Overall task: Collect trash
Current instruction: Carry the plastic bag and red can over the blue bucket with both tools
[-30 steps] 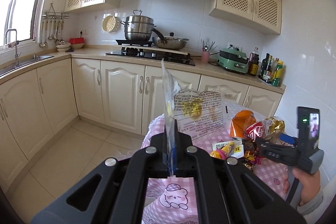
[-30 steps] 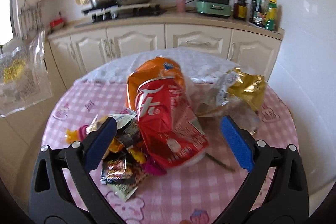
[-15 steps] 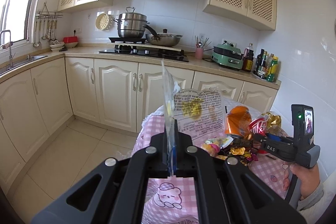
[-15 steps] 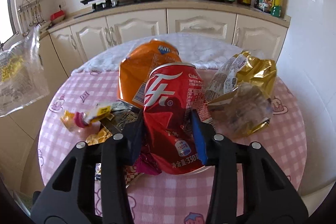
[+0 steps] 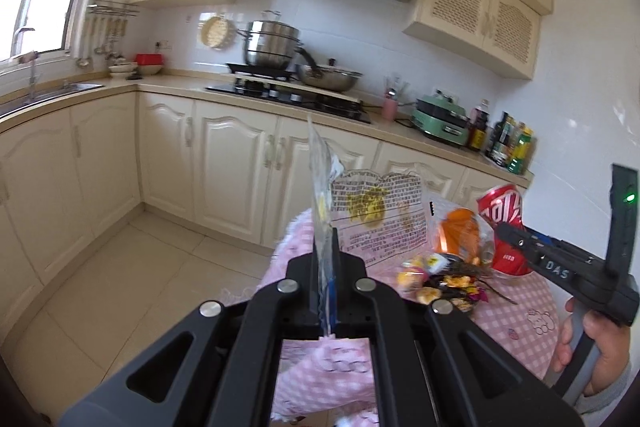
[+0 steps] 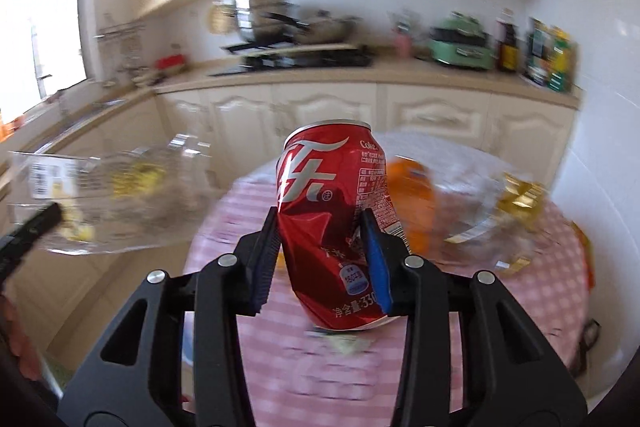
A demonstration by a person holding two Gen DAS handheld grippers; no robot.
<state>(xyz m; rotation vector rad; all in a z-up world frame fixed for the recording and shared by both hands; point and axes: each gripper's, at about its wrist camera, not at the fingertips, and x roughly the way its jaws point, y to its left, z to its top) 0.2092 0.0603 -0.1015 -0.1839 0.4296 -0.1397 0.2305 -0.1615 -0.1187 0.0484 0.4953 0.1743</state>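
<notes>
Right hand-held gripper is clamped on the dented red can, held nearly upright above the pink table; left hand-held gripper is pinched tight on a clear bag, standing edge-up.

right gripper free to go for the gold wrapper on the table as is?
Probably not. The right gripper is shut on the dented red can, so its fingers are occupied. The gold wrapper lies uncovered on the pink checked table past the can, so the path looks clear once the can is dropped.
</notes>
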